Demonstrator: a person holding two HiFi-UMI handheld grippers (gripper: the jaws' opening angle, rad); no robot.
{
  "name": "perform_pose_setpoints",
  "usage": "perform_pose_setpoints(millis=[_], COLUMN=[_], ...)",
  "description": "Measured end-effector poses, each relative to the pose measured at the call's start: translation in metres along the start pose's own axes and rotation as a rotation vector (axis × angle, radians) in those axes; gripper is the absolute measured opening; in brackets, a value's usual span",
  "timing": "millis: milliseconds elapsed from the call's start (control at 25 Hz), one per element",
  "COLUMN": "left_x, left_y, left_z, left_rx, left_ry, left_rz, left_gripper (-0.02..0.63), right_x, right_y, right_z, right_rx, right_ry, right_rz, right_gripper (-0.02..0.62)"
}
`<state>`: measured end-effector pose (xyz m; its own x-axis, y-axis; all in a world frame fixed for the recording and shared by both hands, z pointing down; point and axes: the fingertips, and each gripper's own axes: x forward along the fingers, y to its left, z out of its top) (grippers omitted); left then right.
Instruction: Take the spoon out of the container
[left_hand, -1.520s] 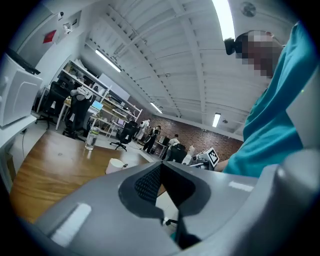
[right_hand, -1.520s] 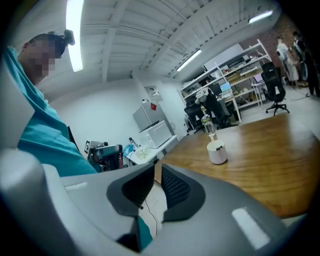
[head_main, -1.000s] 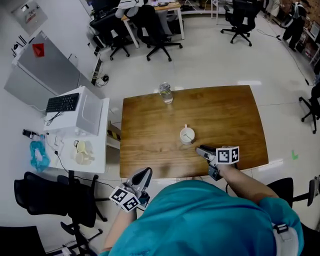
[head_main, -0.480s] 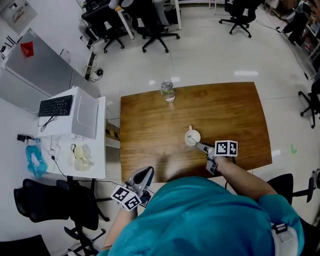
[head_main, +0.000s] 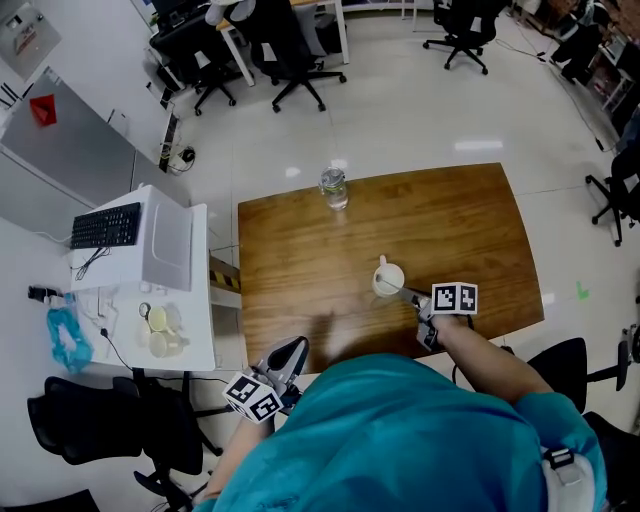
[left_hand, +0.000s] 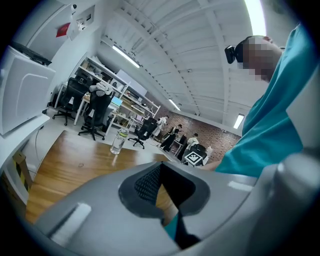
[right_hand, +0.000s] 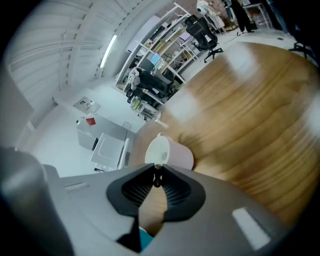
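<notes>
We see the white cup standing upright on the wooden table, right of the middle and closer to the near edge than to the far one. The spoon is still in it: its bowl end sits down inside the cup and its handle slants out over the rim towards the near right corner.

The right gripper reaches in from the near edge, just beside the cup on its near right side. Looking along it from the right gripper view, we find its jaws closing, the tips nearly together, with the end of the spoon's handle caught between them and the pads touching it. The cup's open mouth shows right behind the tips, and the cup itself rests on the table.

The left gripper hangs off the table, below the near edge towards the left corner and close to the person's teal sleeve. In its own view the tips meet with nothing between them, so we read it as closed and empty.

A clear water bottle stands upright at the far edge, left of the middle and well apart from the cup. Beyond the left edge of the table stands a white cabinet with a black keyboard on it.
</notes>
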<state>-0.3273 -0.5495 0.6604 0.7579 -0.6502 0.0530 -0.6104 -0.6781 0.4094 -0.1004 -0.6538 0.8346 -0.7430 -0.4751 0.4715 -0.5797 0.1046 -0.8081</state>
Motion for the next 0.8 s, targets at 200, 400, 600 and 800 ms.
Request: perform_pose_setpoints(millis=[200, 400, 600, 800], left_x=[0.000, 0.014, 0.033, 0.022], left_y=[-0.009, -0.042, -0.089, -0.123], left_z=[0.003, 0.004, -0.005, -0.005], left_rx=[0.003, 0.023, 0.033, 0.062], left_ry=[-0.017, -0.053, -0.109, -0.140], left_rz=[0.003, 0.024, 0.082, 0.116], left_gripper=[0.000, 0.000, 0.000, 0.000], right_x=[-0.039, -0.085, -0.126, -0.147], right_y=[0.027, 0.073, 0.098, 0.127], right_z=[0.001, 0.006, -0.008, -0.019], right_rx=[-0.009, -0.136, -0.288, -0.393], right_ry=[-0.011, 0.008, 0.097, 0.130], right_rz=[0.079, 0.297, 0.530, 0.665], right_gripper=[0.049, 0.048, 0.048, 0.049])
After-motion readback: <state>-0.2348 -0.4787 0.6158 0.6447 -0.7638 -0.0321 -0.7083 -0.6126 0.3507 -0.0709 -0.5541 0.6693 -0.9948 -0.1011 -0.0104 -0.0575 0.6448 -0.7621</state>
